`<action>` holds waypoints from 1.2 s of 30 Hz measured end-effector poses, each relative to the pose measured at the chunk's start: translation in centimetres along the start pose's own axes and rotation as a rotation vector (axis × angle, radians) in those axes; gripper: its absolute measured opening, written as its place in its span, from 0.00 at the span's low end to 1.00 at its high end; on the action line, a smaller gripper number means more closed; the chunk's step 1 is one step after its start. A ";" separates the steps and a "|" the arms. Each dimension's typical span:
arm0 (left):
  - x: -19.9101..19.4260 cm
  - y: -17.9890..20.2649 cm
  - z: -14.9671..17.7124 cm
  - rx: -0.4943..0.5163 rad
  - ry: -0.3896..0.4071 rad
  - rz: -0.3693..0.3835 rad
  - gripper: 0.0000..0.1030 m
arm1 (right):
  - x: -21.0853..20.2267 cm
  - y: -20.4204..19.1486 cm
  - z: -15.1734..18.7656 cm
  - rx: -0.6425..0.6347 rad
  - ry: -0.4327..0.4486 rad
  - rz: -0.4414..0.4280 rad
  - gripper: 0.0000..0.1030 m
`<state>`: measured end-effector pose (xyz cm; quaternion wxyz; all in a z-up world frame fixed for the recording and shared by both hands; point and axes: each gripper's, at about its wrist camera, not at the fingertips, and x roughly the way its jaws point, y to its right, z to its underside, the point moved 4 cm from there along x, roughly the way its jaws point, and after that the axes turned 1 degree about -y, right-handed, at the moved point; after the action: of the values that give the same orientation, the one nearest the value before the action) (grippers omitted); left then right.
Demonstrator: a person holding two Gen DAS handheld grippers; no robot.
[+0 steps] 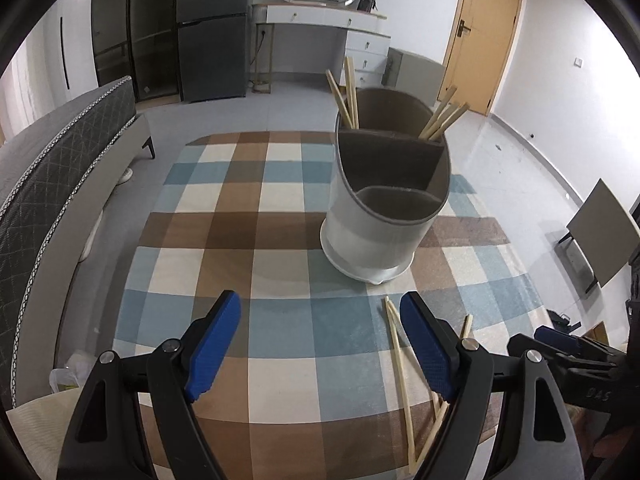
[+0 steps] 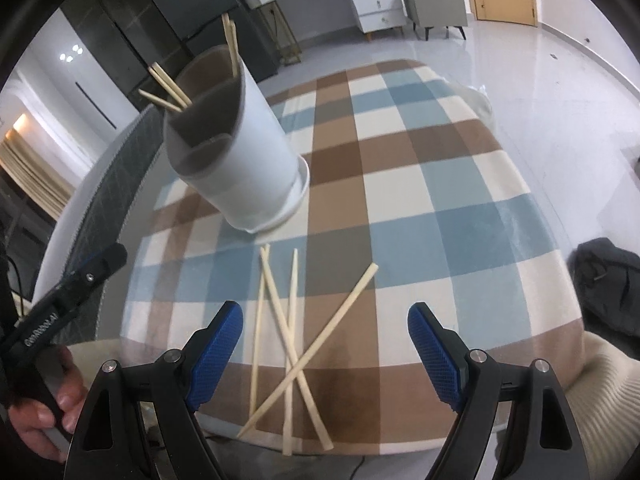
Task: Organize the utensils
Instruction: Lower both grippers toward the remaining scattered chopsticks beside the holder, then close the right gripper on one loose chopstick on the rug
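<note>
Two wide-open, empty grippers hung over a checked tabletop (image 2: 420, 184) that carried a utensil holder and loose chopsticks.

The tabletop wore a cloth of blue, brown and cream squares. Toward its far side stood the white utensil holder (image 1: 372, 236), upright, its grey-lined inside split into compartments; several chopsticks leaned in its rear compartments (image 1: 348, 92), while the front ones looked bare. Nearer the front edge lay the loose chopsticks (image 2: 288, 320), four in a crossed heap, flat on the cloth and apart from the holder's base. The right gripper (image 2: 324, 344) was above that heap with its blue pads spread to either side of it, touching none. The left gripper (image 1: 320, 344) stood just as wide over bare cloth, the heap lying under its right-hand pad.
</note>
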<state>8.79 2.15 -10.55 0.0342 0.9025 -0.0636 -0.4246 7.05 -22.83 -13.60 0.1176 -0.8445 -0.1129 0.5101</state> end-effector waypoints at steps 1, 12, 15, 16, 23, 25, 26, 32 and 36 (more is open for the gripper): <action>0.2 -0.1 0.0 -0.005 -0.006 0.003 0.76 | 0.3 0.0 0.0 -0.001 -0.004 0.004 0.82; 2.0 -1.4 -0.4 -0.110 -0.086 0.027 0.76 | 4.6 1.4 -1.5 0.020 -0.081 0.078 0.64; 2.1 -1.8 -0.4 -0.135 -0.100 0.033 0.76 | 5.7 1.8 -1.6 0.040 -0.103 0.091 0.53; 2.2 -2.0 -0.4 -0.145 -0.104 0.034 0.76 | 6.0 1.9 -1.6 0.042 -0.109 0.097 0.52; 2.7 -2.9 -0.5 -0.196 -0.134 0.037 0.76 | 7.3 1.6 -1.5 0.028 -0.127 0.152 0.41; 2.9 -3.0 -0.5 -0.199 -0.139 0.035 0.76 | 7.5 1.3 -1.7 0.012 -0.118 0.172 0.41; 2.9 -3.0 -0.5 -0.198 -0.142 0.033 0.76 | 7.6 1.2 -1.9 0.003 -0.113 0.182 0.41; 3.3 -3.1 -0.4 -0.192 -0.151 0.018 0.76 | 8.3 0.1 -1.9 -0.062 -0.079 0.285 0.25; 3.5 -3.1 -0.3 -0.179 -0.156 0.001 0.76 | 8.1 0.2 -1.8 -0.031 -0.064 0.285 0.12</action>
<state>11.46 4.72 -13.39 0.1098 0.8600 -0.0286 -0.4975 12.39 -20.67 -19.65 0.0270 -0.8370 -0.0034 0.5465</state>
